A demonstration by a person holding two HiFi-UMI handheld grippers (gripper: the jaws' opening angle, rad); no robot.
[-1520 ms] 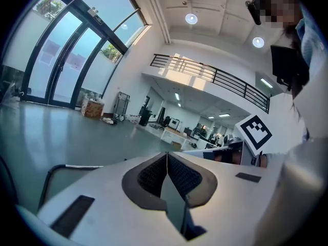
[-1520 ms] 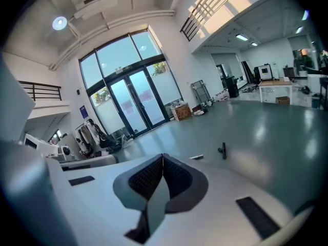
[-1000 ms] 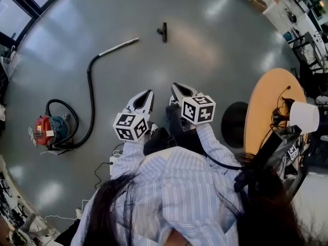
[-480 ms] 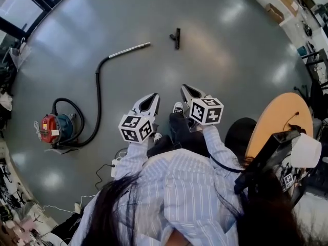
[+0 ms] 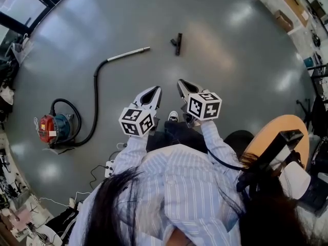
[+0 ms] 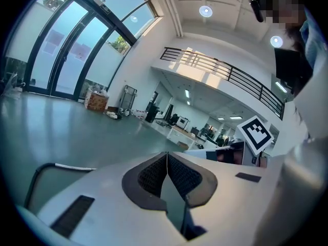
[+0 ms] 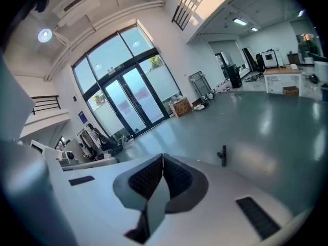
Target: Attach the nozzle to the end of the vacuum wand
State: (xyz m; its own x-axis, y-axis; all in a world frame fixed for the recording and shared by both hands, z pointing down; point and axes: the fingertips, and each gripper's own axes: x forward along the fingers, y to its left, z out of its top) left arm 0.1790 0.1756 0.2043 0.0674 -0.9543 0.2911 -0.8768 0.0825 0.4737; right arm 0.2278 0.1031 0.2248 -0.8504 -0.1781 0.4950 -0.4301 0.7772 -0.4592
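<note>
A black floor nozzle [image 5: 177, 43] lies on the grey floor ahead of me; the right gripper view shows the nozzle [image 7: 222, 155] too. To its left lies the silver vacuum wand [image 5: 128, 53], its free end towards the nozzle and a black hose [image 5: 95, 94] running back to a red vacuum cleaner [image 5: 49, 129]. The wand [image 6: 74, 166] shows at the left edge of the left gripper view. My left gripper [image 5: 155, 90] and right gripper [image 5: 181, 82] are held side by side above the floor, well short of both parts. Both are shut with nothing between the jaws.
A round wooden table [image 5: 297, 132] stands at the right with a dark stool [image 5: 243, 136] beside it. A power strip with cables [image 5: 107, 166] lies on the floor at the lower left. Glass doors [image 7: 128, 104] and boxes line the far wall.
I have moved forward across the floor with both grippers shut. The round table has slid towards the lower right of the head view.
</note>
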